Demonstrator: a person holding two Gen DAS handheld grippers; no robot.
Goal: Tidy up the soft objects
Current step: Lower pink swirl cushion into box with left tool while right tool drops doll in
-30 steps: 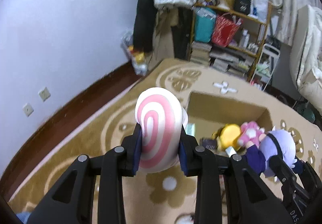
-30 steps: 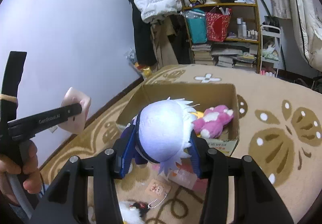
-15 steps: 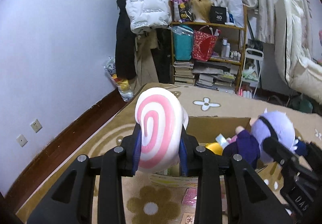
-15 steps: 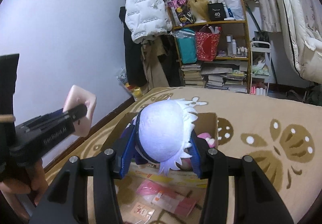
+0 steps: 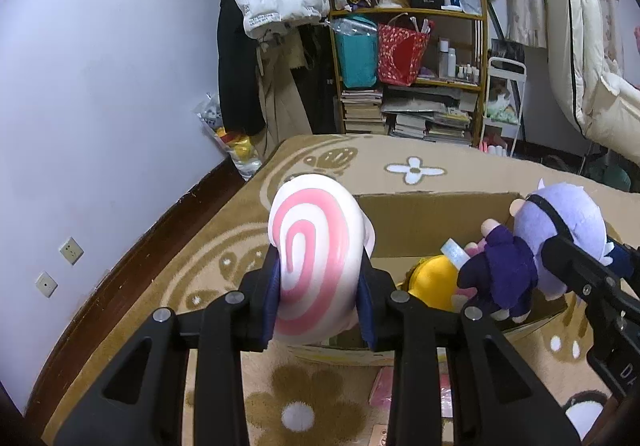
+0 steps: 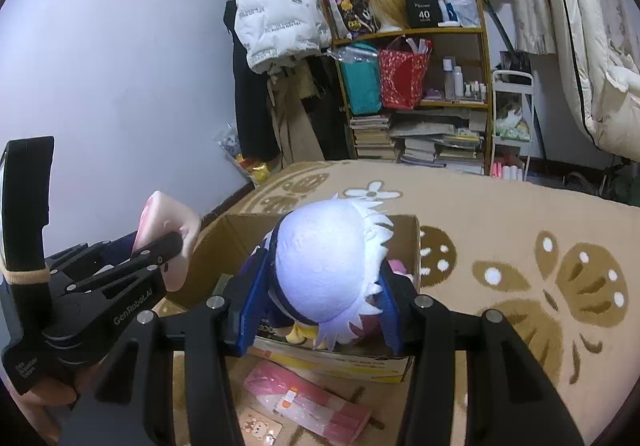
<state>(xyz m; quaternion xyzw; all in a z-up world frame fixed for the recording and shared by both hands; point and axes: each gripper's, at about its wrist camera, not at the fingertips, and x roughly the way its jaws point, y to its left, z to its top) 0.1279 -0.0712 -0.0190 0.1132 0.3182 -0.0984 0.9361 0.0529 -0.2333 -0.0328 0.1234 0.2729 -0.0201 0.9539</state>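
Left gripper [image 5: 318, 302] grasps swirl cushion [image 5: 316, 258], right gripper [image 6: 320, 306] grasps lavender-haired doll [image 6: 326, 266]; advisable: centre each over cardboard box [image 6: 236, 242] before releasing.

Each camera sits close behind its own fingers, above the carpet [image 5: 460, 149], looking forward and slightly down toward the far shelf [image 5: 412, 57]. The left wrist view catches the right gripper [image 5: 560, 246] at its right edge; the right wrist view shows the left gripper [image 6: 168, 246] at left. Both share the cardboard box [image 6: 236, 230]
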